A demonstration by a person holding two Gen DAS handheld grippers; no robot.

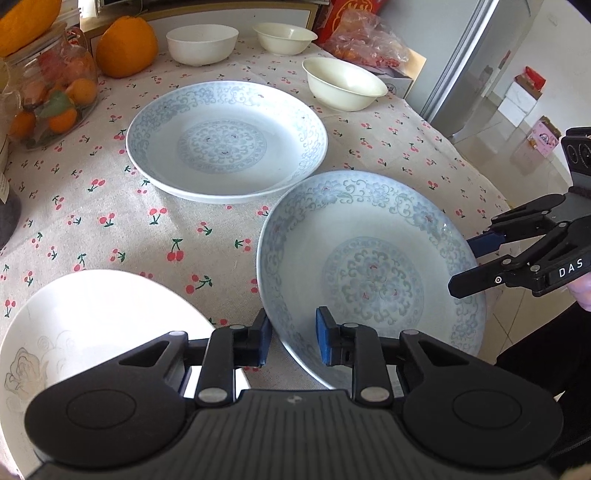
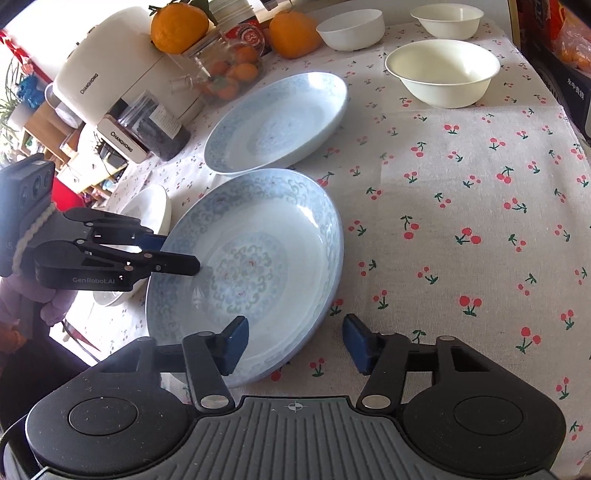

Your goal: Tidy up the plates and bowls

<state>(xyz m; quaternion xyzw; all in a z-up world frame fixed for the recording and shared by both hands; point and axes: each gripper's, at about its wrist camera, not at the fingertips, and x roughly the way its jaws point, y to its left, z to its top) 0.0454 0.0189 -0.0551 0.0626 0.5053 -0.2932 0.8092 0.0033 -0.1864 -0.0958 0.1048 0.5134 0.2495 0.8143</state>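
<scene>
Three plates and three bowls are sitting on a cherry-print tablecloth (image 2: 461, 177), a coarse off-white weave. Two plates carry blue scrollwork: the near blue plate (image 1: 373, 273), tilting w/ its left rim lifted, and the far blue plate (image 1: 226, 140), lying flat behind it. The third, a white plate (image 1: 92, 325) w/ a faint grey flower, is sitting at the near left. The bowls are glossy and round: a white bowl (image 1: 201, 43) and a small cream bowl (image 1: 284, 38) at the back, a larger cream bowl (image 1: 343, 83) nearer the right edge.

The left gripper (image 1: 293, 341) is straddling the near blue plate's raised rim, blue pads either side, jaws partly spread; whether the pads are pressing the rim is unclear. The right gripper (image 2: 295, 345) is standing spread wide at the plate's opposite rim, one finger over the plate, one over cloth.

Two oranges (image 2: 180, 26), a glass jar of small fruit (image 1: 55, 88) and a white appliance (image 2: 122, 81) are lining the table's far-left side; a tiled floor (image 1: 532, 147) is showing beyond.
</scene>
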